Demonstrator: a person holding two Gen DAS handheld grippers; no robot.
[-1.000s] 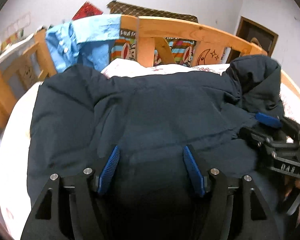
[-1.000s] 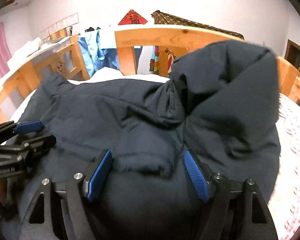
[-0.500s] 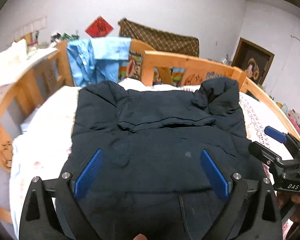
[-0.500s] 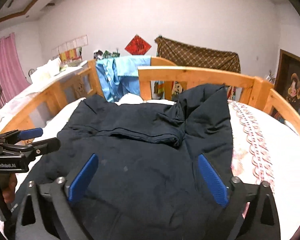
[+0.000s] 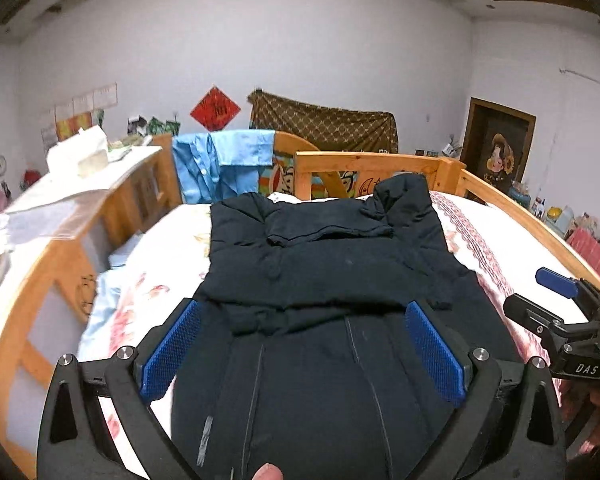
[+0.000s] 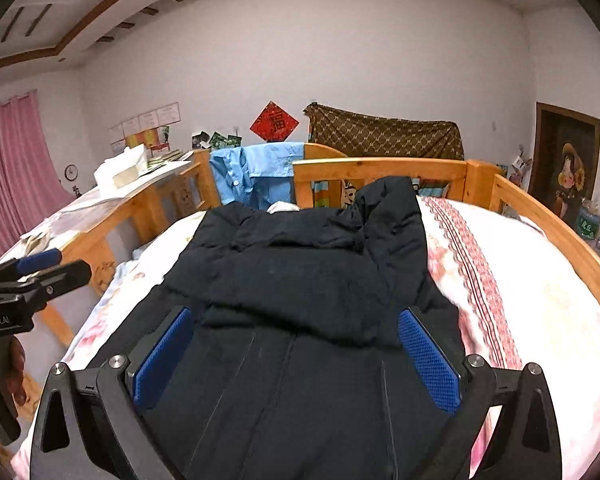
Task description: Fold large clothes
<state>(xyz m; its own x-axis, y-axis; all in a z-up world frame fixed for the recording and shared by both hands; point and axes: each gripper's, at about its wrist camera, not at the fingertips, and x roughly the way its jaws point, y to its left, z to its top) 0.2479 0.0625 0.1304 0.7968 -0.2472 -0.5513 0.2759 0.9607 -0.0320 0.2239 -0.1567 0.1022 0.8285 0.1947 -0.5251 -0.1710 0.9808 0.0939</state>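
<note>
One garment: dark navy padded jacket [image 5: 340, 264] spread flat on the bed [image 5: 172, 248]; it fills the middle of the mattress between the wooden rails
Long axis: runs from the near edge of the bed toward the far headboard [image 6: 380, 170]; the collar end points away toward the headboard, the hem end lies nearest the cameras
Fold: upper part is doubled over, with a flap lying across the chest; one bunched corner stands up at the far right
Left gripper [image 5: 300, 340]: jaws are opening and stand wide apart; nothing between the blue pads [image 5: 172, 350], which hover above the jacket's near part without touching it; a fingertip shows at the bottom edge of the left wrist view
Right gripper [image 6: 296, 352]: jaws spread fully; blue pads [image 6: 428, 360] clear of the cloth, holding nothing
Writing: "DAS" in pale letters on the right gripper's body as seen from the left wrist view; "enRobot.AI", cut off at the frame edge, on the left gripper's body in the right wrist view
Wall: red diamond paper [image 6: 274, 122] with one gold character
Rail: light blue shirt [image 5: 220, 168] draped over the headboard corner
</note>
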